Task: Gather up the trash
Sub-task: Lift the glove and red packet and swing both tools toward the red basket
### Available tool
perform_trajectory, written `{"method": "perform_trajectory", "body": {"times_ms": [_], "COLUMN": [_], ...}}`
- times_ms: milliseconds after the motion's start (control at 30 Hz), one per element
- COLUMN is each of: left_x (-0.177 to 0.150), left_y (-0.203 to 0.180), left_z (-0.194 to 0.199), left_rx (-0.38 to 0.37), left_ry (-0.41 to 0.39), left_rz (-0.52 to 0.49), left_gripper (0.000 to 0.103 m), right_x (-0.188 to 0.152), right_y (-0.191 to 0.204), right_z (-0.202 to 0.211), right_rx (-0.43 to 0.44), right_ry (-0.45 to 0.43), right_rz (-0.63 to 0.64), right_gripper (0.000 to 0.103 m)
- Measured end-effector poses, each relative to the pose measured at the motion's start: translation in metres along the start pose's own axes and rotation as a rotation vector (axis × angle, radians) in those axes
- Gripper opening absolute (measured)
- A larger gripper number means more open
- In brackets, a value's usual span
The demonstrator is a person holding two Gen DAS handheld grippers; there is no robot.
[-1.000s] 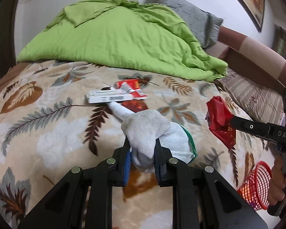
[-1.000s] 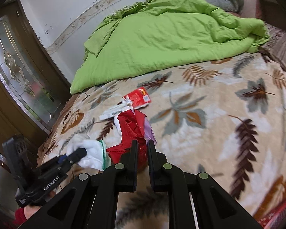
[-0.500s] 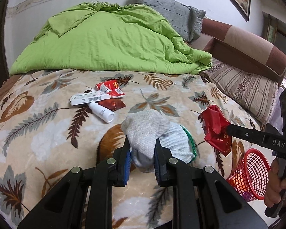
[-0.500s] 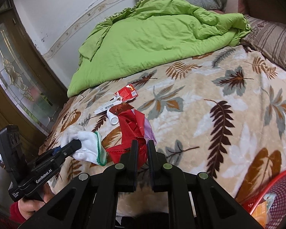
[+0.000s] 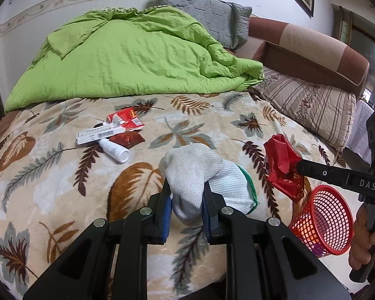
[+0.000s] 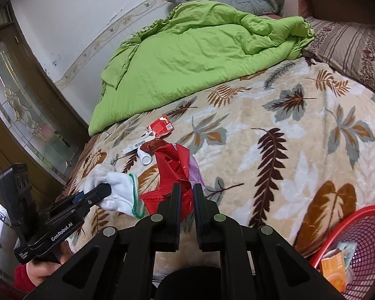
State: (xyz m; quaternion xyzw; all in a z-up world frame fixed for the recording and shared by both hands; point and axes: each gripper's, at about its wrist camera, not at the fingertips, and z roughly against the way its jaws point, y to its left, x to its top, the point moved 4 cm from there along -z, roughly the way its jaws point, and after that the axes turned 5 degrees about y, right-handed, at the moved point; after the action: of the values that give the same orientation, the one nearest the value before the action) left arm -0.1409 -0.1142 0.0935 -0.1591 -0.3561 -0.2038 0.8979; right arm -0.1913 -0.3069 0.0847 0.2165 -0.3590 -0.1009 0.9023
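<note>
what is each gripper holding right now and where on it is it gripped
The left gripper pinches the white glove at its bunched finger end, cuff hanging free. The right gripper clamps the crumpled red wrapper at its near edge.

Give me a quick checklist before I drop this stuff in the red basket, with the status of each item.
1. Left tool shut on the white glove: ok, the fabric is pinched between the pads.
2. Right tool shut on the red wrapper: ok.
3. Red basket within view beside the bed: ok, it stands off the blanket's edge, mouth open.
4. Wrapper directly over the basket mouth: not ok, it hangs above and to the side.
5. Room left in the basket: ok, an orange carton lies inside, space above.
6. Trash left on the bed: not ok, the white bottle and barcoded box remain.
</note>
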Motion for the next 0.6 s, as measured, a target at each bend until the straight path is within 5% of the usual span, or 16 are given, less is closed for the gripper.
{"method": "perform_trajectory", "body": {"times_ms": [367, 600], "left_x": [0.001, 0.001], "left_y": [-0.034, -0.085], "left_z": [0.0, -0.008], "left_rx": [-0.039, -0.127], "left_ry": [0.013, 0.043], "left_rz": [-0.061, -0.145], "left_gripper": [0.019, 0.019], "right_x": [-0.008, -0.022], "right_y": [-0.02, -0.063], "right_z": [0.029, 0.069], "right_rx": [-0.028, -0.092], "right_ry": [-0.03, -0.063], "right_rz": [-0.048, -0.134], "right_gripper": [0.01, 0.01]}}
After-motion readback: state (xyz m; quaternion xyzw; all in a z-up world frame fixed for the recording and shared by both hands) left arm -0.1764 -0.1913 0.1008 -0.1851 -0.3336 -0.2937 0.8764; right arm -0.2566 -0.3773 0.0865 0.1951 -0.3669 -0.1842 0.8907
